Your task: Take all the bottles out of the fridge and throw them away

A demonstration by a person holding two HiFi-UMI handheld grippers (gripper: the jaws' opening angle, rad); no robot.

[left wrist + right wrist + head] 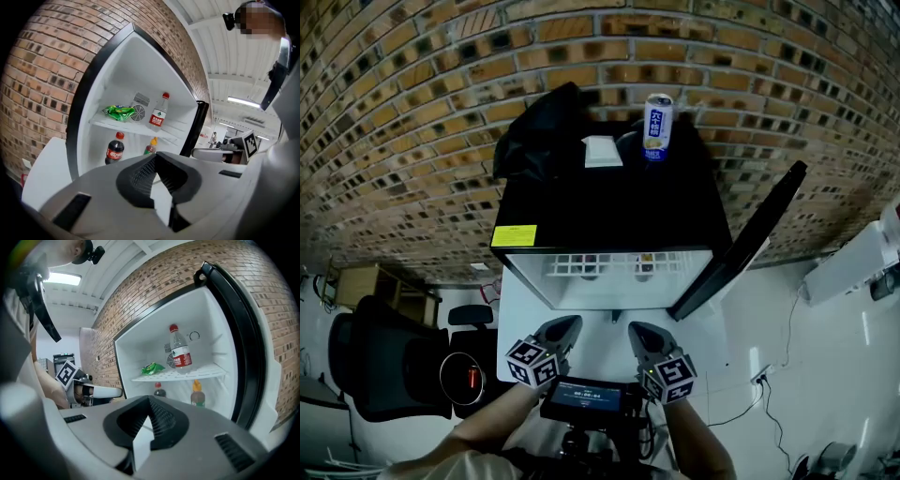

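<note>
L gripper [561,330] & R gripper [642,335], both shut & empty, face open fridge [609,211], prob. to reach bottles [180,351].

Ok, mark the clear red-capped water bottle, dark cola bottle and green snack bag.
clear red-capped water bottle [181,357]: right gripper view, red label.
dark cola bottle [115,153]: left gripper view, red label.
green snack bag [119,112]: left gripper view, middle.

left gripper [568,325]: grey shell, black-white marker cube [532,362] | right gripper [639,331]: same
</note>
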